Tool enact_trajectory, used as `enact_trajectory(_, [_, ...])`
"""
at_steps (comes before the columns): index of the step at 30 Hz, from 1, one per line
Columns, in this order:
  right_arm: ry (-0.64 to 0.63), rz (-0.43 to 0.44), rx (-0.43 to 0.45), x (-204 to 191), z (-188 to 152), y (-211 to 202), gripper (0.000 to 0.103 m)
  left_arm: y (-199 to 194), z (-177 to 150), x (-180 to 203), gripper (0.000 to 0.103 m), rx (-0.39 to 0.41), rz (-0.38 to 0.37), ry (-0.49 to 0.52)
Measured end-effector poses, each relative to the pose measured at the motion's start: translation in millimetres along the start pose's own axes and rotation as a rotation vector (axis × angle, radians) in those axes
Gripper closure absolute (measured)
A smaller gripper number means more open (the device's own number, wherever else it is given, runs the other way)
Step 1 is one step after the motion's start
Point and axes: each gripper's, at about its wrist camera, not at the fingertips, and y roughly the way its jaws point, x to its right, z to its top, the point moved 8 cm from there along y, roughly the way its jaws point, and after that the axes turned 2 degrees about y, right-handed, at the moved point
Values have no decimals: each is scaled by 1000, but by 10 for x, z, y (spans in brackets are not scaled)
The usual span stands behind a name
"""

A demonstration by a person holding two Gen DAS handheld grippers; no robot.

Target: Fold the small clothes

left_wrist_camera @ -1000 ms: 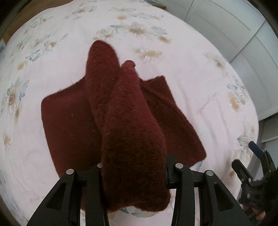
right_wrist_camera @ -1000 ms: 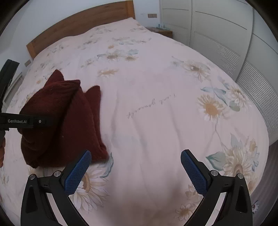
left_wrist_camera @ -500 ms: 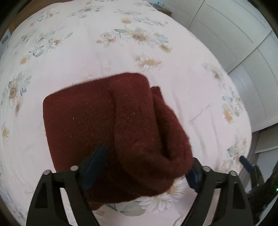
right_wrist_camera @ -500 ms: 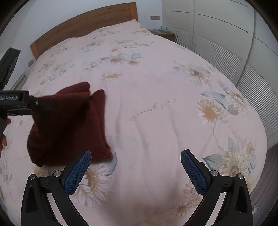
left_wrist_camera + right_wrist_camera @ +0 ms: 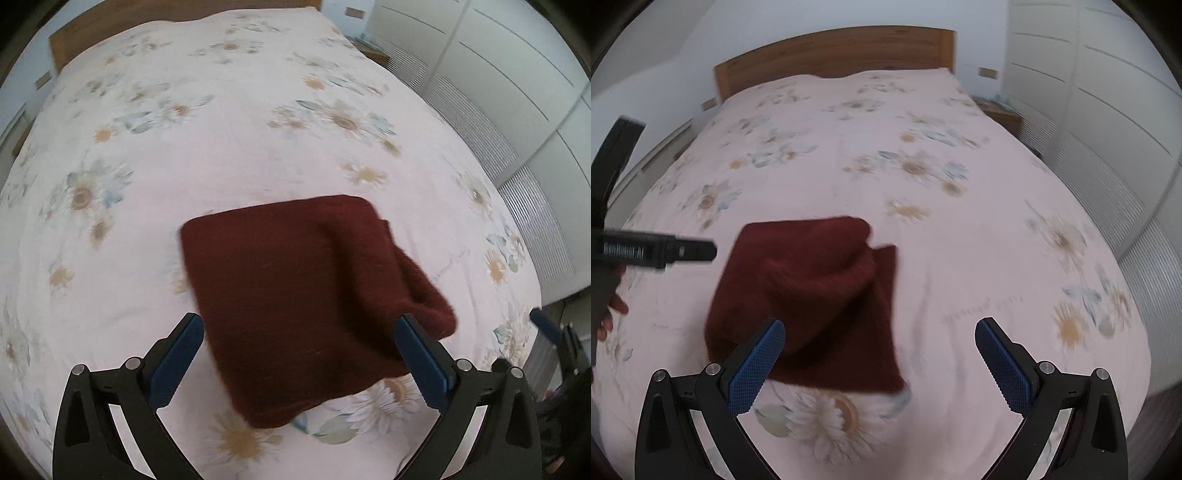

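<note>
Both wide open: left gripper [image 5: 301, 354] and right gripper [image 5: 879, 354], just over folded dark-red fuzzy knit garment [image 5: 306, 299] on floral pink bed [image 5: 229, 155].

Left gripper [image 5: 301, 354] spread wide above folded maroon garment [image 5: 303, 306].

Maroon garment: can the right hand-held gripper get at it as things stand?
Probably yes. The right hand-held gripper is open, and the maroon garment lies folded on the bedspread just ahead, with nothing between. The left hand-held gripper is open too, holding nothing.
</note>
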Motion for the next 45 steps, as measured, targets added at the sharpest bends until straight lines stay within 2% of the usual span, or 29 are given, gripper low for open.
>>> enact_trajectory(5, [-68, 50, -72, -377, 281, 245, 0, -56, -239, -468, 1, -19, 27, -59])
enact_trajectory(10, [-93, 66, -198, -689, 387, 679, 2, -2, -595, -825, 1, -54, 56, -94])
enact_trajectory(13, [-85, 77, -266, -760, 320, 930, 13, 36, -739, -942, 1, -70, 49, -118])
enact_trajectory(15, [-58, 87, -318, -748, 229, 1073, 31, 61, -818, -1001, 1, -79, 40, -135])
enact_trajectory(17, [-11, 89, -388, -661, 79, 1235, 37, 67, -890, -1047, 1, -84, 33, -149])
enact_trajectory(19, [20, 82, -438, -547, -53, 1321, 53, 80, -944, -1066, 1, -87, 27, -146])
enact_trajectory(20, [27, 83, -449, -496, -107, 1333, 65, 96, -961, -1076, 1, -89, 24, -144])
enact_trajectory(23, [73, 148, -433, -365, -168, 1262, 77, 114, -1019, -1055, 2, -96, 11, -133])
enact_trajectory(27, [124, 192, -363, -140, -146, 1047, 81, 133, -1022, -1030, 2, -91, 9, -126])
enact_trajectory(30, [131, 185, -334, 9, -201, 929, 82, 124, -1005, -994, 2, -84, -1, -132])
enact_trajectory(35, [151, 173, -364, 187, -511, 952, 80, 144, -996, -879, 2, -91, -6, -97])
enact_trajectory(37, [192, 189, -384, 230, -640, 1063, 73, 184, -1007, -822, 2, -99, -10, -88])
enact_trajectory(39, [228, 205, -380, 252, -666, 1083, 62, 227, -1020, -781, 2, -108, -16, -86])
enact_trajectory(40, [234, 212, -373, 254, -647, 1070, 60, 248, -1028, -754, 2, -111, -19, -86])
enact_trajectory(41, [231, 209, -365, 250, -612, 1049, 51, 258, -1029, -743, 2, -112, -23, -84])
enact_trajectory(42, [224, 202, -360, 249, -588, 1037, 36, 267, -1025, -724, 2, -111, -28, -81])
enact_trajectory(43, [206, 172, -355, 265, -539, 1010, 29, 271, -1014, -714, 2, -110, -28, -79])
enact_trajectory(44, [185, 137, -347, 290, -484, 981, 23, 280, -989, -706, 2, -108, -21, -76])
enact_trajectory(45, [177, 133, -332, 294, -424, 936, 23, 284, -959, -703, 2, -104, -10, -70])
